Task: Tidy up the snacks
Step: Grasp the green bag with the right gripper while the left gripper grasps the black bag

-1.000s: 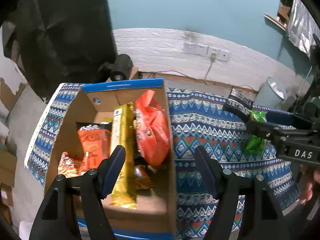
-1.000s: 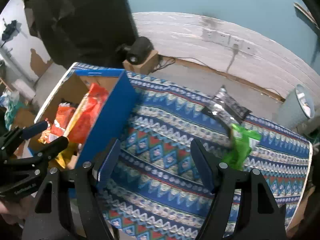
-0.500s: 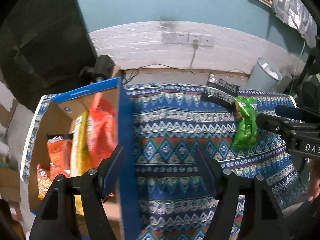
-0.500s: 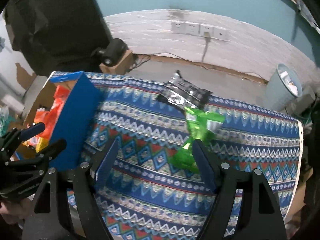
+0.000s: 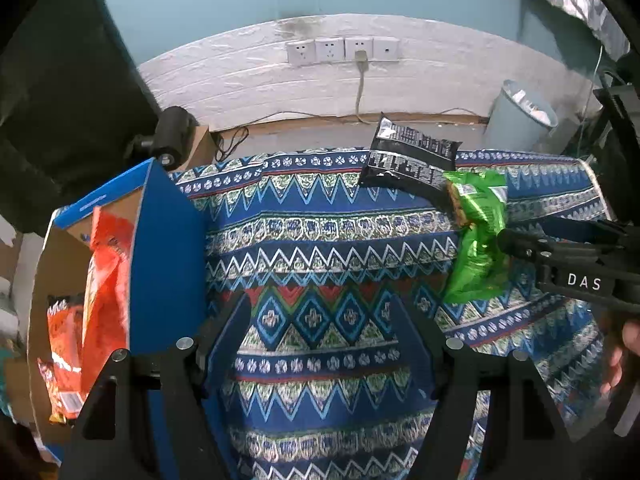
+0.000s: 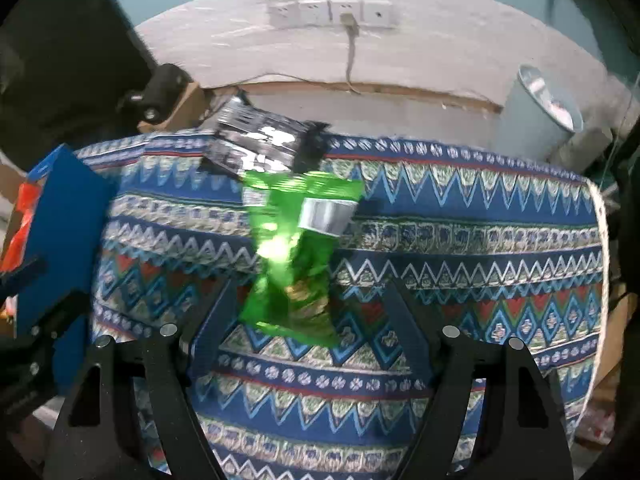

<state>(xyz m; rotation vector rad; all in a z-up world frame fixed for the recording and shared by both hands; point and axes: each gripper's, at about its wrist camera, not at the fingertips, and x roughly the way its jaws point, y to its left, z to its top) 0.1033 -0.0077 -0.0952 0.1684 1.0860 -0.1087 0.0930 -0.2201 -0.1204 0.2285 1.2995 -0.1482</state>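
A green snack bag [image 6: 292, 248] lies on the patterned tablecloth [image 6: 460, 248], its top tucked against a black-and-silver snack bag [image 6: 260, 144] near the far edge. My right gripper [image 6: 310, 300] hangs open just above the green bag's lower end; the pads do not touch it. My left gripper [image 5: 320, 312] stands open over bare cloth [image 5: 320, 240], nothing between its fingers. Left of it stands the blue cardboard box [image 5: 168, 260] holding orange snack bags [image 5: 108, 272]. In the left wrist view the green bag [image 5: 478, 240] and black bag [image 5: 408, 156] lie at right, with the right gripper's fingertips [image 5: 516, 242] beside the green one.
A grey bin [image 5: 524, 116] stands on the floor beyond the table's far right corner. A black device [image 5: 172, 136] sits on a small carton behind the box. Wall sockets [image 5: 344, 50] with a plugged cable are on the white wall. The cloth's right edge [image 6: 600, 220] drops off.
Both grippers have swung right, away from the box and lower over the cloth. The green bag has come from the right of the right wrist view to between its fingers.
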